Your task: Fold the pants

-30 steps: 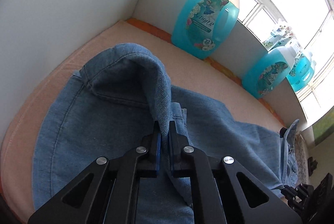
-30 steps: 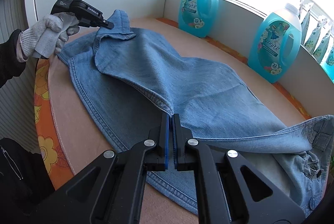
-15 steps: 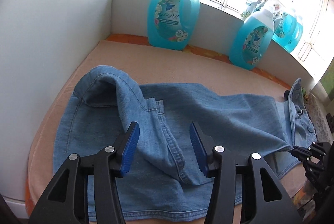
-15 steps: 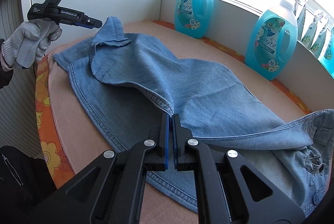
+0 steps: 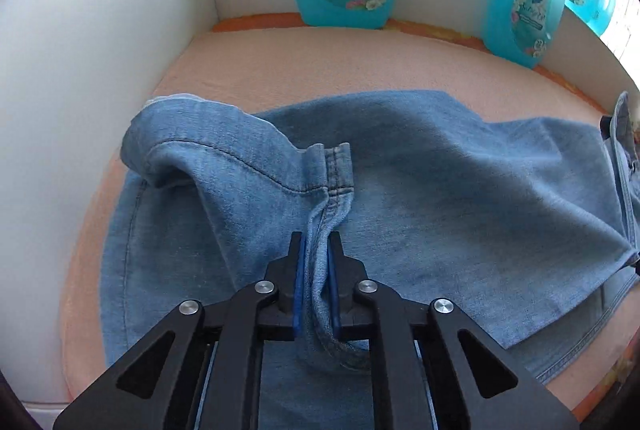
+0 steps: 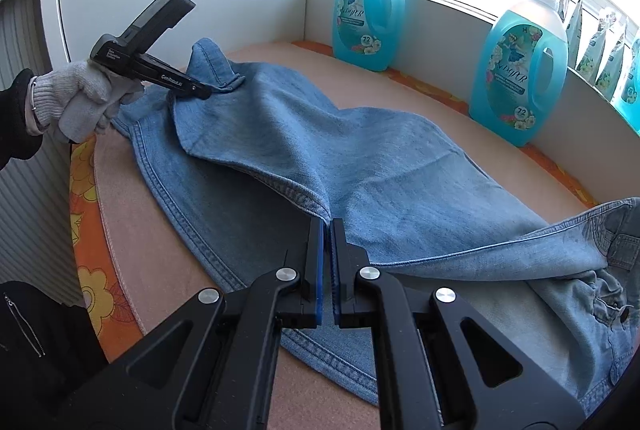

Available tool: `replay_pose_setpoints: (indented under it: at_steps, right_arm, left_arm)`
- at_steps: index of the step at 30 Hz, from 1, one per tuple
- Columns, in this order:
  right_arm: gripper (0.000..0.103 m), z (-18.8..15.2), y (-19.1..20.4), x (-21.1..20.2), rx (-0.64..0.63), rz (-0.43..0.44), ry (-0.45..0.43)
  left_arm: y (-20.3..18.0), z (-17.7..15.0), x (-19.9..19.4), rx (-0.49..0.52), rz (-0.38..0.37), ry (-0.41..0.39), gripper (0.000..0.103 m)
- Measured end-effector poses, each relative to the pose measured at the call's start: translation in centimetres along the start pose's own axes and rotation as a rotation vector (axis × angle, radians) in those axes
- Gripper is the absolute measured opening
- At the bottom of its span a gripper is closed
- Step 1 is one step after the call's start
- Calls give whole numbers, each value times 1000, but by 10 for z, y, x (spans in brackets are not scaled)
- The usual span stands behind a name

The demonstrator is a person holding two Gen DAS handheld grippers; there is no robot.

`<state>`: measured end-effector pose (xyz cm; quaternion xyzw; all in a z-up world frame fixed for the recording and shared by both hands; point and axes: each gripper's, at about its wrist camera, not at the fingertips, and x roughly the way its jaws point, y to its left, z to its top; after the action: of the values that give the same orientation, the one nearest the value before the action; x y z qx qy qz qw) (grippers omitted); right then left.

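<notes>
Blue denim pants (image 5: 440, 189) lie across a peach-covered table (image 5: 360, 69), one leg laid over the other. My left gripper (image 5: 318, 242) is closing on a bunched seam of the upper leg just behind its hem, and the pads press the cloth. In the right wrist view that left gripper (image 6: 204, 91), held by a gloved hand (image 6: 76, 101), pinches the raised hem end of the pants (image 6: 380, 169). My right gripper (image 6: 327, 230) is shut on the upper leg's near edge, about midway along. The waistband lies crumpled at the far right.
Large turquoise detergent bottles (image 6: 370, 9) (image 6: 520, 69) stand along the back ledge under the window. A white panel (image 5: 100, 49) walls off the table's left side. An orange flowered cloth (image 6: 88, 209) shows at the near edge, next to the person's dark clothing.
The left gripper let go of the hem fold, opened wide, shifted along the leg and rolled, then closed on the seam behind the hem. The right gripper kept its grip and place.
</notes>
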<state>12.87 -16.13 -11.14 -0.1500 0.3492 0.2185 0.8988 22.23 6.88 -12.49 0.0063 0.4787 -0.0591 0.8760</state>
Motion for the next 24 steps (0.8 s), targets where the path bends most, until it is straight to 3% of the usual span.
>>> replay_pose_setpoints:
  at_steps: [5, 10, 13, 20, 21, 22, 24]
  right_arm:
    - [4, 3, -1, -3, 18, -14, -18]
    - [4, 7, 7, -13, 8, -36, -44]
    - [4, 6, 13, -14, -17, -53, -35]
    - [4, 5, 14, -4, -1, -46, 14]
    - [4, 4, 15, -3, -6, -51, 20]
    - [4, 4, 16, -3, -9, -52, 26]
    - [4, 2, 17, -2, -7, -37, 39]
  left_arm:
    - [35, -16, -34, -154, -63, -112, 6]
    - [54, -61, -77, -240, -92, -238, 4]
    - [66, -80, -79, -306, -114, -257, 4]
    - [46, -59, -76, -211, -115, -239, 6]
    - [37, -53, -75, -183, -113, -234, 12]
    - [28, -46, -71, -156, -121, -214, 33]
    - [10, -36, -64, -107, -131, -186, 53]
